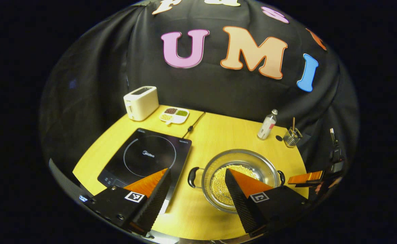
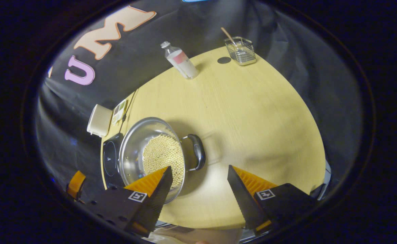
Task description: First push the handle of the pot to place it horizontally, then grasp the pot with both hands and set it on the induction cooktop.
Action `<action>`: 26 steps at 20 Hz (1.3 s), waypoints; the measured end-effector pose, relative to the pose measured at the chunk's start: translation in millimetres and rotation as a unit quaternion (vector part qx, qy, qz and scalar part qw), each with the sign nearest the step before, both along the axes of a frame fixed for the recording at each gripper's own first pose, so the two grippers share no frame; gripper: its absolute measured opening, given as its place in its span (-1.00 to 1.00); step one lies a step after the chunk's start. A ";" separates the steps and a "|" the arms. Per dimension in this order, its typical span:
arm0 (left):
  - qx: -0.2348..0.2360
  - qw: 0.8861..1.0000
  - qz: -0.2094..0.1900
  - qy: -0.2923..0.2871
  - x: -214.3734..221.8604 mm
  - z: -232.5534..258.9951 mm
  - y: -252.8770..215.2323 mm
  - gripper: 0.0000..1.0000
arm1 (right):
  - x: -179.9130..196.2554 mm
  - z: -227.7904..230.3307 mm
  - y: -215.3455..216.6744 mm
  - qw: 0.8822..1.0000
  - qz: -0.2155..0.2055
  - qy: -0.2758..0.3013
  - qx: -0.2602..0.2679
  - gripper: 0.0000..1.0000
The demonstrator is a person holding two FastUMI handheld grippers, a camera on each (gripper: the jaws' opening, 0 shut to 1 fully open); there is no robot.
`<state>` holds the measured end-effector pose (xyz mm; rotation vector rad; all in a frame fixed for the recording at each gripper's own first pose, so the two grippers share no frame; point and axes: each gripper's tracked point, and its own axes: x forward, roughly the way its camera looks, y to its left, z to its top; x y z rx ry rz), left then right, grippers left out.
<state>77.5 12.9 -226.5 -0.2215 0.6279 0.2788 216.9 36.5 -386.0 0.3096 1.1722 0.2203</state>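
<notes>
On the yellow table (image 1: pixel 215 135) the pot (image 1: pixel 241 179) sits just to the right of the cooktop (image 1: pixel 144 157), near it but not on it. It is a steel pot with a layer of small pale beads in its bottom. Its two black handles stick out to either side: the left handle (image 1: pixel 192 177) toward the cooktop, the right handle (image 2: pixel 198 151) toward bare table. From both views the handles look already level across the pot, so the push seems done and the step in hand is judged to be the two-handed grasp.

The left gripper (image 1: pixel 196 183) hangs above the near edge of the table with its jaws wide apart and nothing between them; the left handle lies in the gap as seen from its camera. The right gripper (image 2: pixel 198 181) is likewise spread wide and empty, with the right handle just ahead of its fingers. Its orange fingers also show at the far right of the left gripper view.

To do the grasp well, each gripper should come down so that its fingers straddle the black grip itself, not the thin steel brackets, and close on both sides together. An uneven hold could tip the pot and spill the beads. The lift should be level and low, then travel left until the pot is centred over the cooktop's ring.
</notes>
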 end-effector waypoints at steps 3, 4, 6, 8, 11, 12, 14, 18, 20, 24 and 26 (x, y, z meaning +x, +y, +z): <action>-0.043 0.998 -0.017 0.041 13.8 -28.2 -2.9 0.94 | 9.6 1.7 0.3 1.000 0.006 -0.002 0.003 0.87; -0.054 0.997 -0.023 0.057 18.0 -37.2 -3.2 0.93 | 13.7 0.1 1.7 1.000 0.008 -0.001 0.004 0.87; -0.068 0.993 -0.034 0.090 25.5 -56.1 -2.8 0.94 | 18.8 -2.9 5.0 1.000 0.020 0.002 0.007 1.00; -0.074 0.989 -0.038 0.120 29.8 -76.8 0.3 0.94 | 27.6 -5.2 10.4 0.999 0.033 0.003 0.011 1.00; -0.080 0.981 -0.045 0.169 32.6 -103.4 1.4 0.94 | 39.3 -8.8 17.0 0.998 0.051 0.007 0.021 1.00; -0.082 0.979 -0.047 0.182 32.5 -109.4 2.4 0.93 | 41.6 -12.1 18.7 0.998 0.056 0.009 0.021 1.00; -0.086 0.975 -0.046 0.200 34.7 -118.4 6.4 0.93 | 42.6 -18.6 21.2 0.997 0.068 0.015 0.021 1.00; -0.080 0.968 -0.047 0.234 35.6 -131.3 15.4 0.92 | 40.7 -40.1 21.5 0.995 0.091 0.040 0.014 0.87; -0.085 0.963 -0.052 0.249 37.0 -135.9 14.2 0.93 | 38.0 -48.2 25.7 0.993 0.099 0.054 0.018 0.87; -0.085 0.954 -0.062 0.282 39.9 -148.8 15.0 0.92 | 31.3 -60.3 35.0 0.989 0.119 0.085 0.028 1.00; -0.085 0.949 -0.062 0.298 42.1 -155.1 14.4 0.90 | 29.0 -64.8 39.9 0.987 0.124 0.094 0.032 0.83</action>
